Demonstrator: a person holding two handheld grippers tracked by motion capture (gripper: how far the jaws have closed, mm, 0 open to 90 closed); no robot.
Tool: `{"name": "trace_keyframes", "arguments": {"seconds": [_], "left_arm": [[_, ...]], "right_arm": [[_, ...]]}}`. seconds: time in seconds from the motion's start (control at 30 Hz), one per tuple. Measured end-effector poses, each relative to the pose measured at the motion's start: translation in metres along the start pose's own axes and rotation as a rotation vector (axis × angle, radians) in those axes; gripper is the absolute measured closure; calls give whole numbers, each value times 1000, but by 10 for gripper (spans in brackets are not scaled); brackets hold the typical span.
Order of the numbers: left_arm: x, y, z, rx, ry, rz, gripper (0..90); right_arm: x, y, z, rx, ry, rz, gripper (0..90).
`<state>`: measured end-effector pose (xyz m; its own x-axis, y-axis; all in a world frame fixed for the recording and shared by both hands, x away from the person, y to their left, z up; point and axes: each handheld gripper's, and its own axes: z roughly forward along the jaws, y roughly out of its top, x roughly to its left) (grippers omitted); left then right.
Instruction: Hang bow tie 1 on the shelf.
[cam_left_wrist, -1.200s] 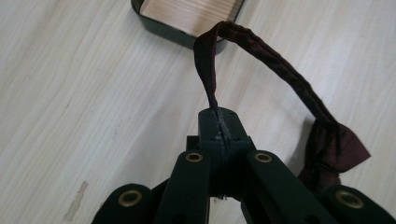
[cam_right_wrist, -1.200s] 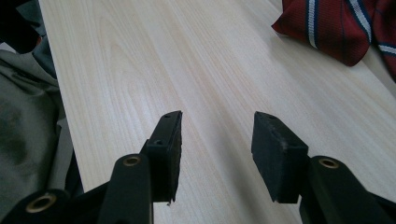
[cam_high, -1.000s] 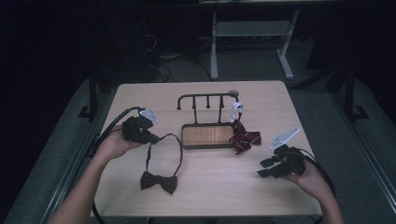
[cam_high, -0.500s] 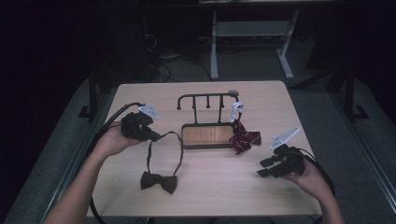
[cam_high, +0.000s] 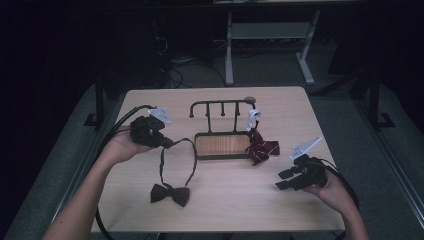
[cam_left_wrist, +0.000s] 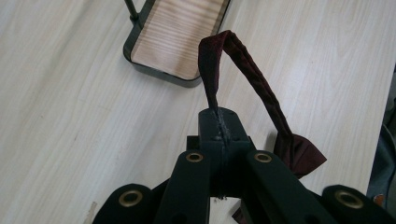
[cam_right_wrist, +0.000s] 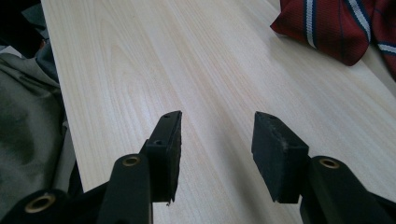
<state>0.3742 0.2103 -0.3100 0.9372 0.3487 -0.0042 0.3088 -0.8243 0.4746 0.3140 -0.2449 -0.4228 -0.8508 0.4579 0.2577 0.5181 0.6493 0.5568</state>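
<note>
Left claw (cam_high: 167, 143) closed tight on strap (cam_left_wrist: 243, 65) of dark bow tie (cam_high: 170, 194). Strap makes loop from claw down toward person's side. Bow lies flat near front bench (cam_high: 225, 210) edge, long axis along that edge. Right claw (cam_right_wrist: 216, 140) half open, holds nothing, hovers over bare wood at right. Striped red tie (cam_high: 261, 148) beside rack tray (cam_high: 222, 145), mid bench. Pale wood bench, dark room. Free space in front middle.

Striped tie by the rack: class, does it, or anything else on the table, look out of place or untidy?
Yes. The striped tie lies crumpled against the rack and partly on the table, not hung neatly. The dark bow tie rests on the table while the left gripper pinches its strap. Nothing looks damaged.
</note>
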Motion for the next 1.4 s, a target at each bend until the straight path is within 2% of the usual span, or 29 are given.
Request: {"name": "trace_keyframes", "arguments": {"seconds": [0.23,0.57,0.9,1.13,1.4], "left_arm": [[0,4,-13,-21,3,10,900],[4,11,-20,-26,2,19,900],[7,24,-32,-39,14,27,900],[10,32,-40,-35,17,46,900],[16,36,-46,-39,20,36,900]], "right_arm": [[0,2,-1,-10,4,-2,523],[-4,3,-3,-15,1,1,522],[-5,3,-5,-17,0,5,523],[-6,1,-6,-23,-4,4,523],[-6,2,-8,-25,-6,4,524]]}}
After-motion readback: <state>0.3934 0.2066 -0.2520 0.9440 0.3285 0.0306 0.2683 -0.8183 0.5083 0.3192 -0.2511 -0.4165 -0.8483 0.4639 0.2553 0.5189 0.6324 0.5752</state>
